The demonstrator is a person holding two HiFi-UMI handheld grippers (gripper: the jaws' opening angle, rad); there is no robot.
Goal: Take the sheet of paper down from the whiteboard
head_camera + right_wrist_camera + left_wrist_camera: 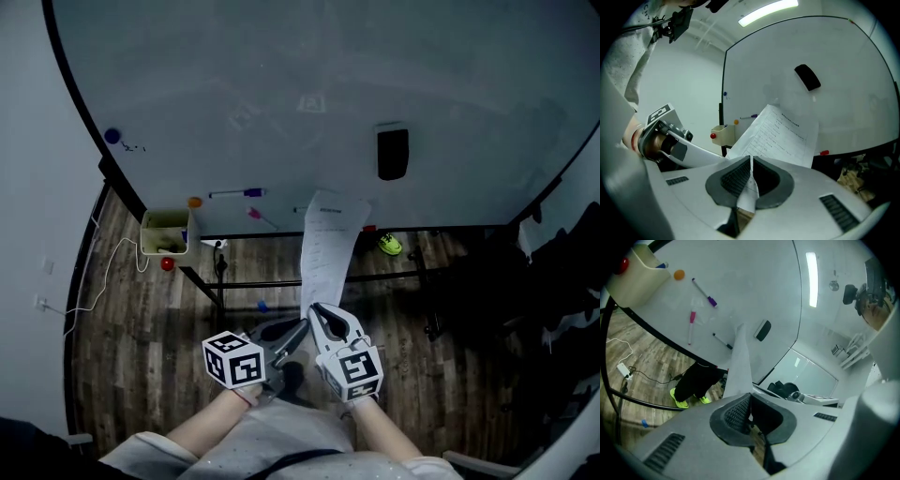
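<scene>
Pinching one paper sheet (330, 246): left tongs (750, 401), right tongs (751, 163).

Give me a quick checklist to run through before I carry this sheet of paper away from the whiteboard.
1. Left gripper shut on the sheet of paper: ok, the sheet's edge sits between closed pads.
2. Right gripper shut on the sheet: ok, the pads press on its lower edge.
3. Sheet free of the whiteboard: ok, its top edge stands off the board and no magnet shows on it.
4. Sheet uncreased: not ok, it is crumpled at the right gripper's pads.
5. Eraser clear of the sheet: ok, they are apart.
6. Place to set the sheet down: cannot tell, none is in view.
</scene>
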